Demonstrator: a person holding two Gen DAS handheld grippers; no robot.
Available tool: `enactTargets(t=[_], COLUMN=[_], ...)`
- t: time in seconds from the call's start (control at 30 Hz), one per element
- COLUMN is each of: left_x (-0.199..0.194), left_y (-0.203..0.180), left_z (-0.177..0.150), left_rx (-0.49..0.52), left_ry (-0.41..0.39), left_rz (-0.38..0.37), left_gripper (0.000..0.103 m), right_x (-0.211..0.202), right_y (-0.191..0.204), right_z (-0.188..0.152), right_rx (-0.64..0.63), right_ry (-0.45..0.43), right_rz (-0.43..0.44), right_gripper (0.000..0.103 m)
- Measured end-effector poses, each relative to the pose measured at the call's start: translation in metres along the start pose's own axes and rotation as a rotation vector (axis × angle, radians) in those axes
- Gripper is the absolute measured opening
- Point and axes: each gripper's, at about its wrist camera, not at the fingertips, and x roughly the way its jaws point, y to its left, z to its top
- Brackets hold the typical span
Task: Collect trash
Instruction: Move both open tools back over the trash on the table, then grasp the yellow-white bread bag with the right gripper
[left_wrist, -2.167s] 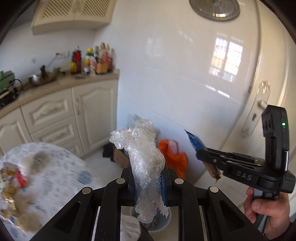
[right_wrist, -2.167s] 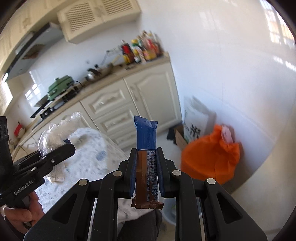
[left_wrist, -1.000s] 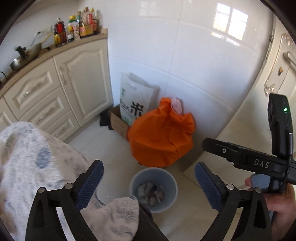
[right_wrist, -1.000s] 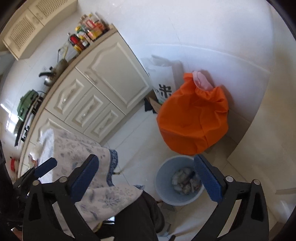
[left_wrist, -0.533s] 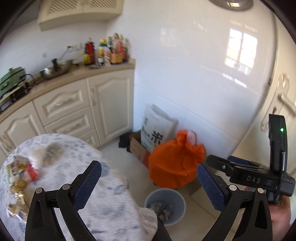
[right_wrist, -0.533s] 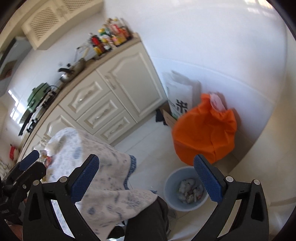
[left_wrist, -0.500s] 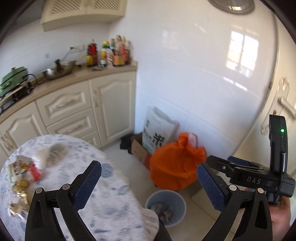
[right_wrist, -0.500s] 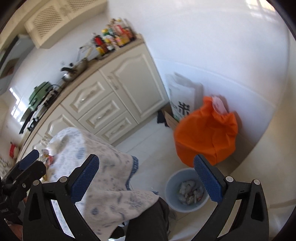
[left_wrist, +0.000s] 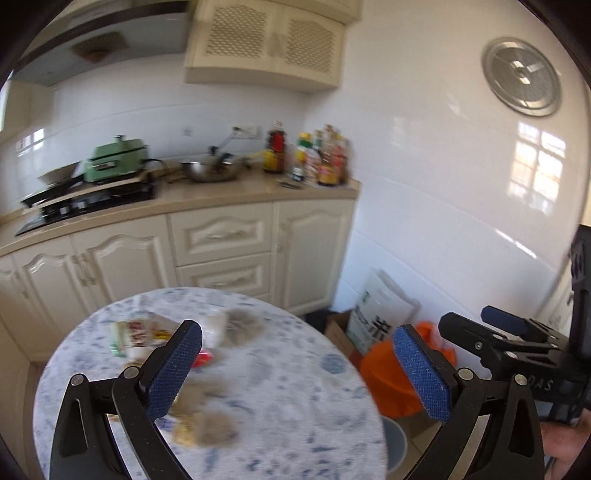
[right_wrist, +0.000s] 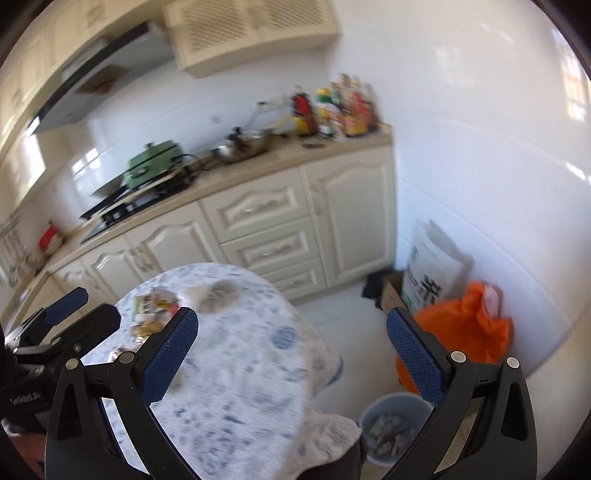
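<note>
A: Start with what is nearest — how do the tools stand?

B: The left tool (left_wrist: 297, 363) is spread wide, its blue pads far apart with nothing between them. The right tool (right_wrist: 291, 354) is the same: released and empty. Each shows at the edge of the other's view, and a bit of a hand (left_wrist: 565, 448) is under the right one.

A: And below them?

B: A round table (left_wrist: 295, 406) under a white cloth with blue flecks. The trash (left_wrist: 147, 334) lies on its far left part — a loose, blurred heap of wrappers, with a red scrap (left_wrist: 203, 358) and some greyish fluffy clumps (left_wrist: 242, 326) just beside it. More clumps lie nearer, behind the left tool's left finger.

A: Where is the bin?

B: On the floor to the right of the table, a pale blue bin (right_wrist: 391, 428) with crumpled scraps in it. In the left view only a sliver of it shows past the table's edge.

A: Further back?

B: An orange bag (right_wrist: 461, 332) against the wall behind the bin, then a white printed sack (right_wrist: 430, 275) and a cardboard box (right_wrist: 391, 293). Beyond those, cream cabinets (left_wrist: 221, 236), with a green cooker (left_wrist: 116, 158), a wok (left_wrist: 212, 171) and a cluster of bottles (left_wrist: 314, 158) on top.
</note>
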Motion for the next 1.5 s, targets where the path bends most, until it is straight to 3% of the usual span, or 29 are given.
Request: enactTargets(t=[0.23, 0.53, 0.73, 1.2, 1.5], left_x=[-0.05, -0.086, -0.089, -0.064, -0.029], left_y=[0.044, 0.088, 0.114, 0.168, 0.199], left_z=[-0.004, -0.017, -0.035, -0.059, -0.078], left_rx=[-0.067, -0.128, -0.17, -0.262, -0.31], left_ry=[-0.068, -0.118, -0.088, 0.044, 0.137], left_rz=[0.121, 0.265, 0.331, 0.39, 0.42], left_gripper=[0.102, 0.102, 0.102, 0.102, 0.102], right_x=[0.005, 0.016, 0.036, 0.133, 0.202], right_y=[0.06, 0.122, 0.156, 0.211, 0.24], right_z=[0.009, 0.013, 0.001, -0.072, -0.122], right_rx=[-0.093, -0.189, -0.269, -0.428, -0.522], right_ry=[-0.032, -0.039, 0.008, 0.295, 0.498], right_rz=[0.094, 0.198, 0.258, 0.369, 0.408], right_gripper=[0.103, 0.103, 0.103, 0.102, 0.086])
